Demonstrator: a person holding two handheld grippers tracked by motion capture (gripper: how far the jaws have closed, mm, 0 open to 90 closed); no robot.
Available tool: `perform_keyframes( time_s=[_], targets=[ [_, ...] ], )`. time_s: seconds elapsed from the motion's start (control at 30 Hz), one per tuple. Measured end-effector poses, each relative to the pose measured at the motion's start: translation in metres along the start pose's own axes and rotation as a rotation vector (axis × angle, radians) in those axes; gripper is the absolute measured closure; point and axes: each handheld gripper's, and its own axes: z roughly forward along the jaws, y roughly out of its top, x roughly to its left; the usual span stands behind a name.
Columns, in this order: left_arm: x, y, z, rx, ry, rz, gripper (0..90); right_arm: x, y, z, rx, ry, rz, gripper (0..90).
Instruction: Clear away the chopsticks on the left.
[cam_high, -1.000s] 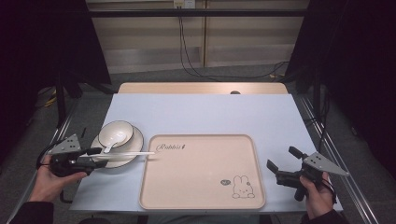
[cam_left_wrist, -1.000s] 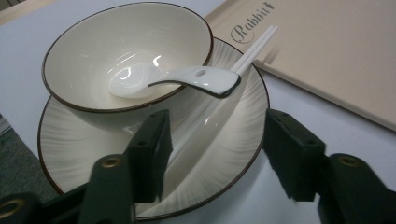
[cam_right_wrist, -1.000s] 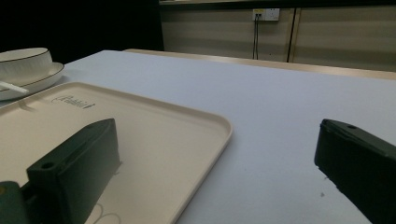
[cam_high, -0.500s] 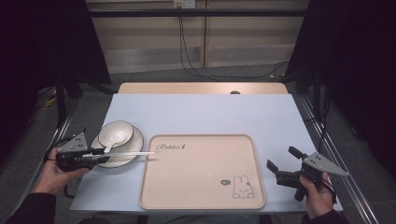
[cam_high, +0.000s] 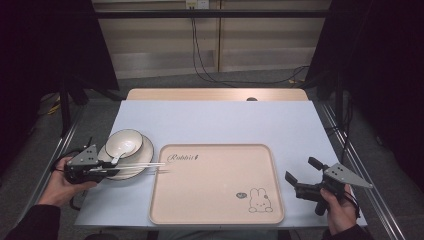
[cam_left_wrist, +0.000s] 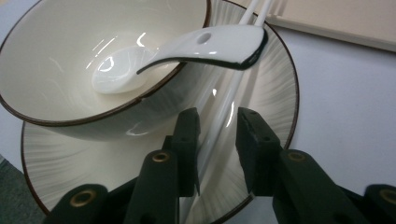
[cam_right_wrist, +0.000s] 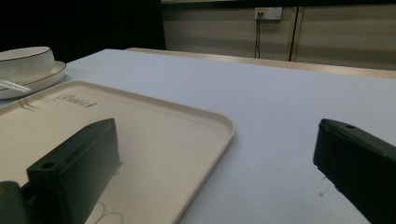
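Observation:
A white bowl (cam_high: 124, 142) with a white spoon (cam_high: 116, 157) in it stands on a striped plate (cam_high: 146, 149) at the table's left. White chopsticks (cam_high: 145, 166) lie across the plate onto the beige tray (cam_high: 215, 220). My left gripper (cam_high: 107, 172) reaches over the plate's near rim. In the left gripper view its jaws have just been closing, and the chopsticks (cam_left_wrist: 224, 112) run between them with a narrow gap still showing beside the right jaw. The spoon (cam_left_wrist: 210, 42) rests on the bowl's rim just ahead. My right gripper (cam_high: 299, 168) stands open by the tray's right edge, holding nothing.
The tray (cam_right_wrist: 154, 121) carries a rabbit drawing (cam_high: 260, 201) at its near right corner. Light blue table top (cam_high: 220, 120) stretches behind it to a wooden strip at the far edge. Dark curtains and cables lie beyond the table.
My left gripper has edged toward the plate and its jaws have narrowed around the chopsticks. The right gripper has stayed still.

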Motion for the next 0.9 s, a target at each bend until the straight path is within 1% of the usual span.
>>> perform_keyframes(
  time_s=[0.03, 0.1, 0.2, 0.23, 0.27, 0.3, 0.33, 0.4, 0.43, 0.47, 0.5, 0.53, 0.57, 0.6, 0.63, 0.67, 0.7, 0.73, 0.77, 0.8, 0.83, 0.87, 0.9],
  targets=[
    [0.0000, 0.0000, 0.0000, 0.000, 0.000, 0.000, 76.0, 0.0000, 0.0000, -0.0001, 0.000, 0.000, 0.002, 0.0],
    [0.0014, 0.0007, 0.0005, 0.006, -0.004, 0.002, 76.4, -0.0003, -0.0002, -0.0003, 0.004, 0.002, -0.003, 0.0],
    [0.0022, 0.0014, 0.0011, 0.009, -0.014, 0.002, 76.6, 0.0000, -0.0001, -0.0001, 0.000, -0.001, 0.005, 0.0],
    [0.0027, 0.0013, 0.0013, 0.007, -0.022, 0.001, 76.6, -0.0001, -0.0001, 0.0001, -0.001, -0.001, 0.004, 0.0],
    [0.0025, 0.0014, 0.0014, 0.016, -0.025, 0.002, 76.6, -0.0001, -0.0001, 0.0002, -0.001, -0.001, 0.004, 0.0],
    [0.0029, 0.0012, 0.0036, 0.011, -0.035, 0.004, 76.0, -0.0005, -0.0003, 0.0000, 0.003, -0.001, -0.004, 0.0],
    [0.0029, 0.0012, 0.0036, 0.011, -0.035, 0.004, 75.9, -0.0005, -0.0003, 0.0000, 0.003, -0.001, -0.004, 0.0],
    [0.0026, 0.0023, 0.0052, 0.028, -0.059, 0.015, 76.3, -0.0002, -0.0003, -0.0002, 0.008, -0.001, -0.003, 0.0],
    [0.0021, 0.0027, 0.0066, 0.029, -0.052, 0.019, 76.4, -0.0005, -0.0003, 0.0000, 0.005, -0.003, -0.007, 0.0],
    [0.0018, 0.0035, 0.0074, 0.039, -0.072, 0.026, 77.4, -0.0006, -0.0003, 0.0001, 0.005, -0.003, -0.006, 0.0],
    [0.0011, 0.0040, 0.0085, 0.047, -0.074, 0.030, 79.0, -0.0007, -0.0004, 0.0002, 0.006, -0.003, -0.006, 0.0],
    [0.0014, 0.0044, 0.0088, 0.046, -0.084, 0.031, 81.2, -0.0008, -0.0005, 0.0006, 0.003, -0.004, -0.005, 0.0],
    [0.0014, 0.0048, 0.0091, 0.044, -0.093, 0.043, 81.2, -0.0008, -0.0005, 0.0006, 0.003, -0.004, -0.005, 0.0],
    [0.0010, 0.0050, 0.0092, 0.039, -0.105, 0.038, 82.8, -0.0009, -0.0004, 0.0004, 0.006, -0.005, -0.007, 0.0],
    [0.0007, 0.0054, 0.0090, 0.040, -0.106, 0.032, 84.2, -0.0006, -0.0004, 0.0002, 0.005, -0.006, -0.002, 0.0],
    [0.0003, 0.0053, 0.0095, 0.031, -0.111, 0.022, 84.2, -0.0006, -0.0004, 0.0002, 0.005, -0.006, -0.002, 0.0],
    [0.0003, 0.0055, 0.0088, 0.035, -0.124, 0.028, 84.2, -0.0008, -0.0005, 0.0004, 0.004, -0.007, -0.004, 0.0],
    [-0.0005, 0.0056, 0.0082, 0.037, -0.128, 0.026, 84.4, -0.0009, -0.0005, 0.0006, 0.003, -0.006, -0.003, 0.0],
    [-0.0009, 0.0057, 0.0073, 0.037, -0.130, 0.019, 84.4, -0.0009, -0.0005, 0.0006, 0.003, -0.006, -0.003, 0.0],
    [-0.0015, 0.0055, 0.0072, 0.023, -0.122, 0.010, 84.4, -0.0009, -0.0006, 0.0006, 0.003, -0.006, -0.002, 0.0],
    [-0.0014, 0.0059, 0.0056, 0.025, -0.128, 0.005, 84.5, -0.0009, -0.0006, 0.0006, 0.004, -0.006, -0.001, 0.0],
    [-0.0022, 0.0060, 0.0049, 0.014, -0.117, -0.006, 84.5, -0.0009, -0.0006, 0.0006, 0.004, -0.006, -0.001, 0.0],
    [-0.0017, 0.0066, 0.0032, 0.013, -0.124, -0.015, 84.5, -0.0008, -0.0005, 0.0006, 0.004, -0.006, -0.001, 0.0]
  ],
)
